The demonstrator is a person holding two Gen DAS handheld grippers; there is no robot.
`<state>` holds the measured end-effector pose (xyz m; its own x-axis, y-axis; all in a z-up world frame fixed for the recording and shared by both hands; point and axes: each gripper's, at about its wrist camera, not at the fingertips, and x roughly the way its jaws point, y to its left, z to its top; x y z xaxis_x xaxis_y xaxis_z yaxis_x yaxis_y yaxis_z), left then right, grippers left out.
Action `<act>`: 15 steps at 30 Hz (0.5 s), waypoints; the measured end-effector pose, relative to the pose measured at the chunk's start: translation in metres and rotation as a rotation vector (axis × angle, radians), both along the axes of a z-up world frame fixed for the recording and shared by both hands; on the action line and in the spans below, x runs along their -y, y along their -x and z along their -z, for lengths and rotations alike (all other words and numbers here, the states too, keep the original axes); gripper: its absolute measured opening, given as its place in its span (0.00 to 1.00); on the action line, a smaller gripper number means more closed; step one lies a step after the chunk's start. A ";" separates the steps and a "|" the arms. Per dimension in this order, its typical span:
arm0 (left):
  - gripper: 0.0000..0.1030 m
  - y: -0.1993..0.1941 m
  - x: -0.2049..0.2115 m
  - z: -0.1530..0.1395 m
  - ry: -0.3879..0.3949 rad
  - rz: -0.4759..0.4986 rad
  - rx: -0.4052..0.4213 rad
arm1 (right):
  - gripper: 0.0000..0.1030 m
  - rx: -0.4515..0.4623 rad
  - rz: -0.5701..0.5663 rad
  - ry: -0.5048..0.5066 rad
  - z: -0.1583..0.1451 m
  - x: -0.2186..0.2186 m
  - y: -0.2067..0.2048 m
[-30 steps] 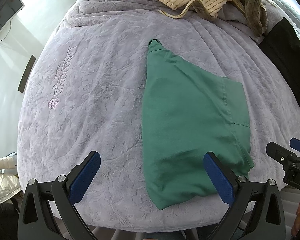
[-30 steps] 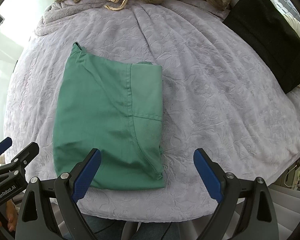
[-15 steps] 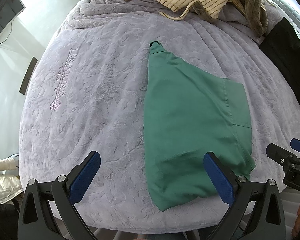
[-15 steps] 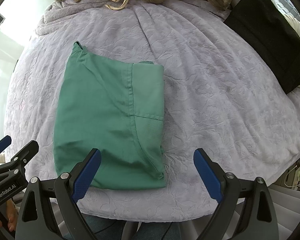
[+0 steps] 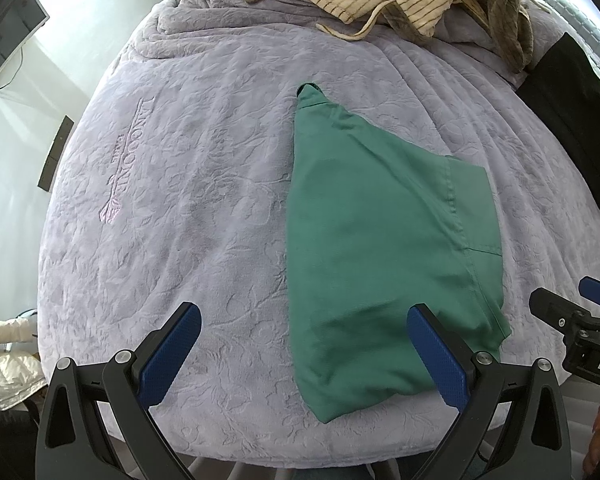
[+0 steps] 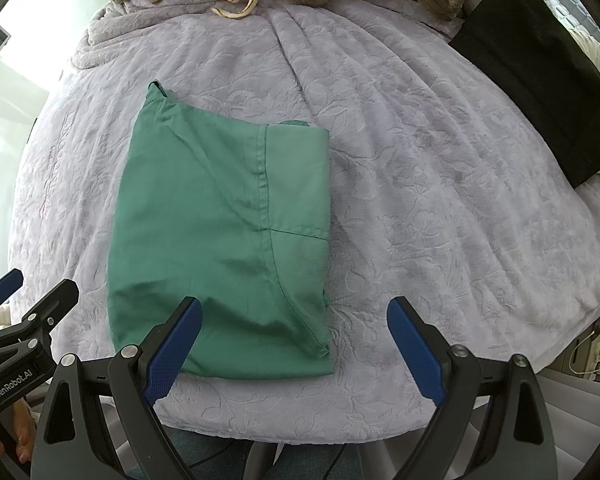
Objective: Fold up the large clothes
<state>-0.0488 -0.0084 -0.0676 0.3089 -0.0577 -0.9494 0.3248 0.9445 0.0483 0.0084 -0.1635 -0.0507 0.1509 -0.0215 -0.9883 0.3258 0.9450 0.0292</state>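
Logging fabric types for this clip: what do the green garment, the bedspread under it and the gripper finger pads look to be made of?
Green garment: thin woven cloth, likely cotton, matte, with stitched seams and soft creases. Bedspread: lilac plush, probably fleece, embossed with a floral relief. Pads: blue, finely dotted, probably rubber, on black frames that look like plastic.
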 end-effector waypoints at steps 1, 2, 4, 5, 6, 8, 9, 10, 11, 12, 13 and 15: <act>1.00 0.000 0.000 0.000 0.001 0.003 0.001 | 0.92 0.000 -0.001 0.000 0.000 -0.001 0.000; 1.00 0.000 0.000 0.000 0.001 0.008 0.002 | 0.92 0.000 -0.003 0.000 0.000 0.000 0.000; 1.00 0.000 0.001 0.000 0.000 0.015 0.003 | 0.92 0.000 -0.004 -0.001 0.000 0.000 0.000; 1.00 0.000 0.001 0.000 0.000 0.017 0.002 | 0.92 0.000 -0.004 -0.001 0.000 0.000 0.000; 1.00 0.000 0.001 0.000 0.001 0.018 0.000 | 0.92 0.000 -0.005 0.000 0.000 0.000 0.000; 1.00 0.000 0.002 0.000 0.000 0.016 0.000 | 0.92 -0.001 -0.004 -0.002 0.000 -0.001 0.000; 1.00 0.000 0.001 0.000 0.000 0.016 0.000 | 0.92 -0.001 -0.005 -0.002 0.000 -0.001 0.000; 1.00 0.000 0.001 0.000 0.001 0.016 -0.001 | 0.92 -0.002 -0.006 -0.002 0.001 -0.001 0.000; 1.00 0.000 0.001 0.000 0.000 0.015 -0.001 | 0.92 -0.002 -0.006 -0.002 0.001 -0.001 -0.001; 1.00 0.000 0.001 0.000 0.000 0.015 0.000 | 0.92 -0.003 -0.008 -0.002 0.001 -0.001 -0.001; 1.00 -0.001 0.001 0.000 0.002 0.014 0.000 | 0.92 -0.003 -0.009 -0.002 0.001 -0.002 -0.001; 1.00 0.000 0.000 -0.001 0.008 0.012 0.003 | 0.92 -0.004 -0.009 -0.002 0.001 -0.001 -0.001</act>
<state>-0.0485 -0.0082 -0.0669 0.3113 -0.0687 -0.9478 0.3361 0.9409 0.0422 0.0097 -0.1623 -0.0515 0.1471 -0.0184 -0.9890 0.3174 0.9478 0.0295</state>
